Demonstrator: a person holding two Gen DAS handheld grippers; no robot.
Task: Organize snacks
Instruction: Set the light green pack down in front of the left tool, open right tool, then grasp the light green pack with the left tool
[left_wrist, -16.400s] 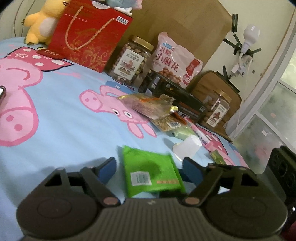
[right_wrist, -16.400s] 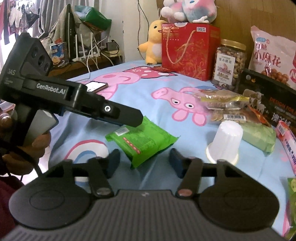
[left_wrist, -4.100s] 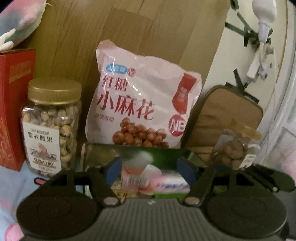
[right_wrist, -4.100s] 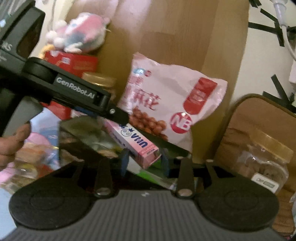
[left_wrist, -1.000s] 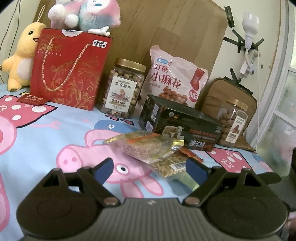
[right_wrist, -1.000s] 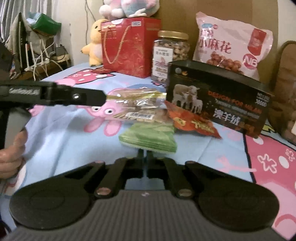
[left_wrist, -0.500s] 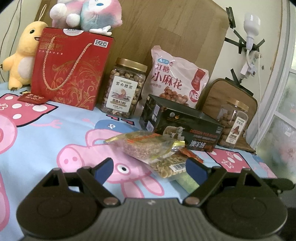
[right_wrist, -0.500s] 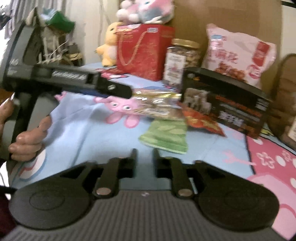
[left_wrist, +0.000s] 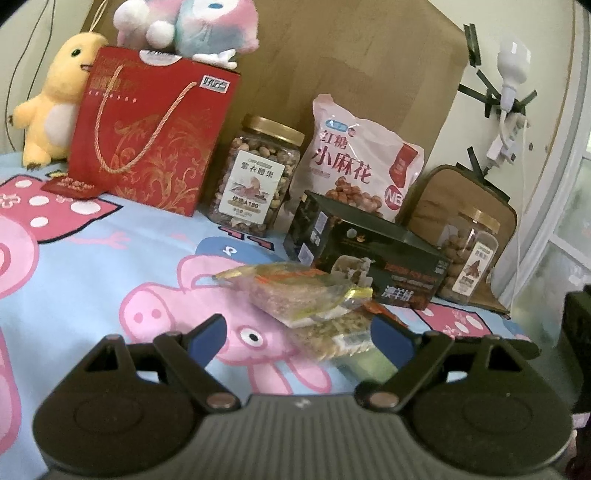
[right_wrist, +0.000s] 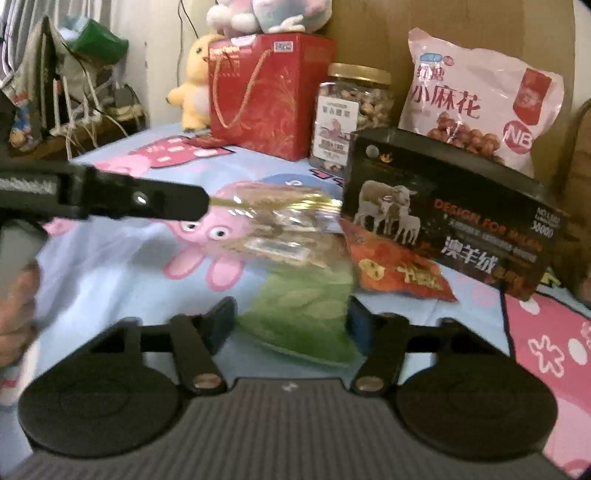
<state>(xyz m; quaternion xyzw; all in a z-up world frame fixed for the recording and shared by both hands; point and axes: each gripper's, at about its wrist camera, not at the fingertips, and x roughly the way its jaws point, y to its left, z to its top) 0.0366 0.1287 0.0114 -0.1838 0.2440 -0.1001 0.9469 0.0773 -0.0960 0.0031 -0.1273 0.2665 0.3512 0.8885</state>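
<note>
The right gripper (right_wrist: 291, 325), pinched shut a second ago, is being opened around the flat green snack packet (right_wrist: 306, 317), not yet gripped. The left gripper (left_wrist: 299, 334) is held wide and empty. Beyond, the dark rectangular cardboard box (right_wrist: 454, 221) awaits remaining packets.

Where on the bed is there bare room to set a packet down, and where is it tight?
Free: the sheet between the red gift bag and the clear snack packets, and the near-left stretch. Crowded: the pile against the black box, with the green packet and orange packet, and the back row of jars and bags.
</note>
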